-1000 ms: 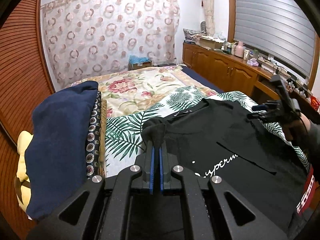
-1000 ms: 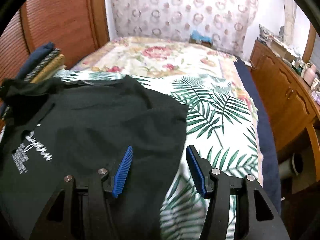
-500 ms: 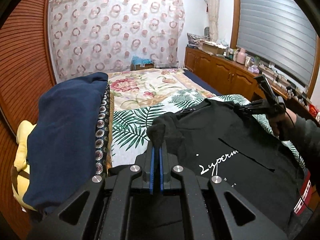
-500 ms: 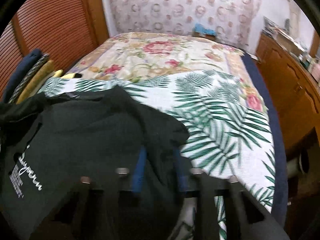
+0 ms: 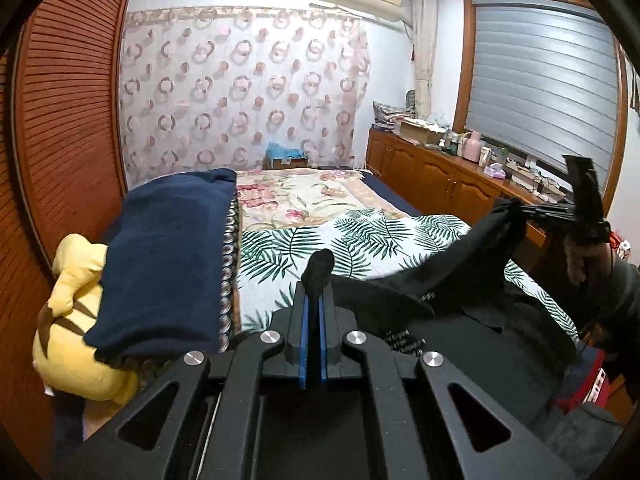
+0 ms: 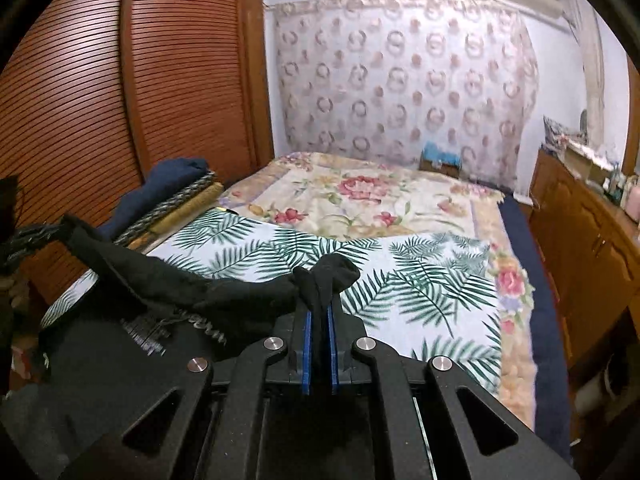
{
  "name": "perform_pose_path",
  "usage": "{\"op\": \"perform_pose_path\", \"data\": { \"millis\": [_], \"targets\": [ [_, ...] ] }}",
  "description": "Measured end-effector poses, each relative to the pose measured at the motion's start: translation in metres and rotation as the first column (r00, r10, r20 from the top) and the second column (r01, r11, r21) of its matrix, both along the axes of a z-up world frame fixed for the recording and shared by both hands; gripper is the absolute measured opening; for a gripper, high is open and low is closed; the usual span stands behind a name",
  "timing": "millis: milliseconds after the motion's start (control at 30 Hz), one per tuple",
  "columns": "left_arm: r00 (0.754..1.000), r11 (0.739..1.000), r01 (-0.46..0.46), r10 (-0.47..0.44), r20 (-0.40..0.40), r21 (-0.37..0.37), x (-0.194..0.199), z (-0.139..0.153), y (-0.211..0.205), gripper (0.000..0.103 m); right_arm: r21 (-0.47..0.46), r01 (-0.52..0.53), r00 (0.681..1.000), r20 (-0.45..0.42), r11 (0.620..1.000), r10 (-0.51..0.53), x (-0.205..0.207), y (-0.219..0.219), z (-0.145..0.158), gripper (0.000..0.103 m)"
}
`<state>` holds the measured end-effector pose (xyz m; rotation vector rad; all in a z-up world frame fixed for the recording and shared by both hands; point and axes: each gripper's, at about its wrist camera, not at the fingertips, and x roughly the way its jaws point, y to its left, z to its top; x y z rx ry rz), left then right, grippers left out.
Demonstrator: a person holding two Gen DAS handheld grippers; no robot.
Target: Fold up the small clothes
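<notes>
While both grippers pinch the same garment, the black t-shirt (image 5: 448, 292) hangs stretched between them above the near end of the bed. Closest to the left wrist camera, the left gripper (image 5: 313, 312) has its blue pads pressed together on a bunched corner of the black cloth, which pokes out above the fingertips. In the right wrist view, the right gripper (image 6: 320, 316) has just been closing, and its blue pads now clamp a wad of the same shirt between them. From that wad the fabric runs leftward as a taut ridge to the other gripper, while the rest of the shirt, with white lettering partly visible, sags below. Under the shirt lies a palm-leaf sheet (image 6: 420, 276), and beyond it a floral bedspread (image 6: 360, 192) covers the far part of the bed. At the bed's left side sits a stack of folded clothes (image 5: 168, 256) topped by a navy piece, resting against a yellow plush toy (image 5: 76, 332). Farther back hang a circle-patterned curtain (image 5: 240, 92) and, on the right, a wooden cabinet (image 5: 436, 176) under a shuttered window.
</notes>
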<state>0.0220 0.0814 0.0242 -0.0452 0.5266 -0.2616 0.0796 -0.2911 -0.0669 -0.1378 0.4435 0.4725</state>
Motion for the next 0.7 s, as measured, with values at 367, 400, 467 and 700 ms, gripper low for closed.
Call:
{"op": "perform_pose_path", "data": {
  "millis": [367,400,467,700],
  "targets": [
    [0.998,0.998,-0.069,0.069,0.014,-0.013,-0.057,0.005,0.033,0.005,-0.004,-0.014,0.998,-0.059,1.0,0.013,-0.094,-0.023,-0.014,0.006],
    [0.998,0.997,-0.07,0.07,0.007,-0.015,-0.061,0.004,0.034,0.005,-0.009,-0.012,0.998,-0.062,1.0,0.012,-0.099,-0.022,-0.009,0.006],
    [0.997,0.997,-0.079,0.079,-0.013,-0.006,-0.066,0.001,0.034,0.005,-0.026,0.009,0.998,-0.069,1.0,-0.011,-0.111,-0.024,-0.002,0.006],
    [0.991,0.997,-0.077,0.079,-0.104,0.022,-0.076,-0.021,0.029,0.005,-0.086,0.0,0.991,-0.13,0.996,-0.012,-0.142,-0.015,0.012,0.006]
  ]
}}
